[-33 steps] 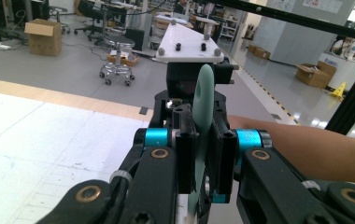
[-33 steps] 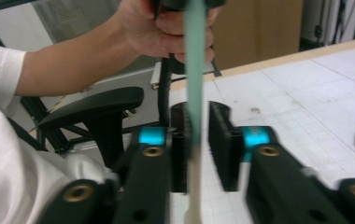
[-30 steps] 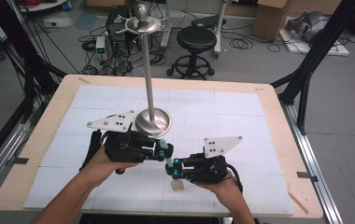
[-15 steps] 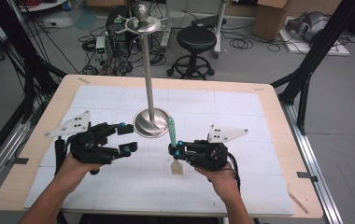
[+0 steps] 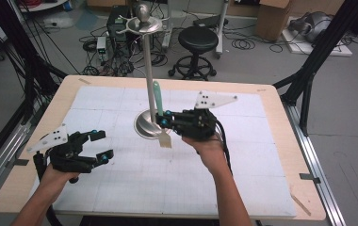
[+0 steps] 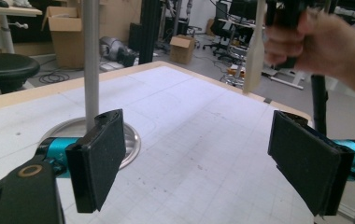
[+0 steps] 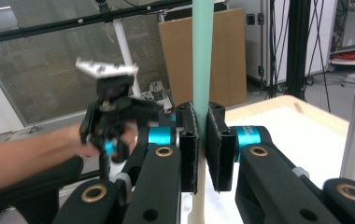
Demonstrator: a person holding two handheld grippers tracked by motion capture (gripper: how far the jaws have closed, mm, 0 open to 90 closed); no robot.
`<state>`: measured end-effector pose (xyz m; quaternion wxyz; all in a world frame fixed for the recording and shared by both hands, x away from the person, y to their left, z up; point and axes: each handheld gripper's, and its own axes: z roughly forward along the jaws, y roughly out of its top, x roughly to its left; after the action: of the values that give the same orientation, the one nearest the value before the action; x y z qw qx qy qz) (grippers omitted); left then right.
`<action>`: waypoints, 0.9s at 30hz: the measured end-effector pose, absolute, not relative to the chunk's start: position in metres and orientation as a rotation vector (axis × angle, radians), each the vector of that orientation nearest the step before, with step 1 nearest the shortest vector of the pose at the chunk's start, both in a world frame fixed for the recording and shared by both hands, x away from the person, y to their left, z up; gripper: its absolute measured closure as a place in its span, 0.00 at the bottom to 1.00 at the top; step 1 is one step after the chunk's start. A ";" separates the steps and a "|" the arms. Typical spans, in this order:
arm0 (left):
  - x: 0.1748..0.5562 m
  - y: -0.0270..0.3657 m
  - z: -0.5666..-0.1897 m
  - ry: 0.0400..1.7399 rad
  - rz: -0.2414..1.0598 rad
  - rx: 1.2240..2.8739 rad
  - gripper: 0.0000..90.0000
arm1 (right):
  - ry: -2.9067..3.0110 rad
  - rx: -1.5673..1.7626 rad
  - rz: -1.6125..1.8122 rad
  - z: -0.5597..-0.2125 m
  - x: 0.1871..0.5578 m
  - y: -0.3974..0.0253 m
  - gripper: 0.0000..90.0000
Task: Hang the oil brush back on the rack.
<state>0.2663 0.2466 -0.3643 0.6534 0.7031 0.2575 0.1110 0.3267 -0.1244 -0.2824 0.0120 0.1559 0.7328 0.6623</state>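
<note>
Since half a second ago your left gripper [image 5: 91,147] has drawn back to the near left, jaws spread wide and empty, while your right gripper [image 5: 164,119] has lifted the mint-green-handled spatula with a cream blade [image 5: 160,113] off the white gridded mat [image 5: 120,188].

Right jaws are clamped on the handle. Its long axis stands nearly upright, blade down, just right of the silver metal stand's pole [image 5: 149,70], over the round base [image 5: 145,126]. Your right hand is much the nearer one.

One spatula, one stand, two grippers.
</note>
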 end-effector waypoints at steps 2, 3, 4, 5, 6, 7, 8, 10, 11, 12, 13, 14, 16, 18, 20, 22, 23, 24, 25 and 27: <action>0.266 0.249 -0.367 0.594 0.251 1.592 0.22 | 2.287 0.480 2.064 -0.272 0.334 -0.119 0.94; 0.266 0.251 -0.368 0.595 0.254 1.595 0.22 | 2.281 0.474 2.065 -0.267 0.338 -0.116 0.94; 0.265 0.251 -0.369 0.598 0.256 1.595 0.22 | 2.277 0.471 2.072 -0.263 0.341 -0.113 0.94; 0.265 0.252 -0.370 0.599 0.256 1.594 0.22 | 2.271 0.463 2.068 -0.258 0.345 -0.111 0.94; 0.265 0.253 -0.371 0.599 0.258 1.598 0.22 | 2.270 0.462 2.072 -0.254 0.348 -0.109 0.94; 0.265 0.253 -0.371 0.601 0.258 1.596 0.22 | 2.272 0.462 2.070 -0.250 0.351 -0.107 0.94; 0.265 0.253 -0.372 0.599 0.259 1.599 0.22 | 2.272 0.458 2.069 -0.247 0.354 -0.105 0.94; 0.264 0.254 -0.372 0.599 0.260 1.597 0.22 | 2.269 0.459 2.074 -0.242 0.359 -0.103 0.94; 0.265 0.254 -0.372 0.597 0.260 1.599 0.22 | 2.267 0.453 2.086 -0.240 0.361 -0.102 0.94; 0.265 0.254 -0.373 0.595 0.263 1.600 0.22 | 2.260 0.452 2.091 -0.238 0.363 -0.101 0.94; 0.265 0.253 -0.373 0.597 0.261 1.598 0.23 | 2.261 0.452 2.097 -0.236 0.365 -0.100 0.94; 0.265 0.254 -0.373 0.593 0.264 1.605 0.23 | 2.261 0.454 2.096 -0.235 0.367 -0.099 0.94; 0.265 0.253 -0.373 0.593 0.263 1.608 0.23 | 2.256 0.454 2.106 -0.232 0.372 -0.097 0.94; 0.265 0.252 -0.373 0.594 0.259 1.606 0.23 | 2.256 0.459 2.113 -0.230 0.377 -0.095 0.94; 0.265 0.252 -0.373 0.593 0.258 1.607 0.23 | 2.253 0.470 2.124 -0.230 0.382 -0.094 0.94; 0.265 0.252 -0.374 0.591 0.257 1.609 0.23 | 2.256 0.480 2.121 -0.230 0.386 -0.093 0.94; 0.265 0.251 -0.374 0.592 0.255 1.608 0.23 | 2.261 0.483 2.119 -0.230 0.388 -0.092 0.94; 0.265 0.251 -0.374 0.590 0.255 1.610 0.24 | 2.262 0.490 2.117 -0.231 0.390 -0.092 0.94; 0.265 0.251 -0.373 0.590 0.255 1.608 0.24 | 2.264 0.496 2.118 -0.231 0.391 -0.092 0.94; 0.265 0.252 -0.373 0.590 0.254 1.606 0.24 | 2.266 0.508 2.117 -0.232 0.393 -0.093 0.94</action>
<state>0.2648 0.2516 -0.3733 0.6487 0.7066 0.2596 0.1117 0.3935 -0.0932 -0.2324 -0.0005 0.1618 0.7211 0.6737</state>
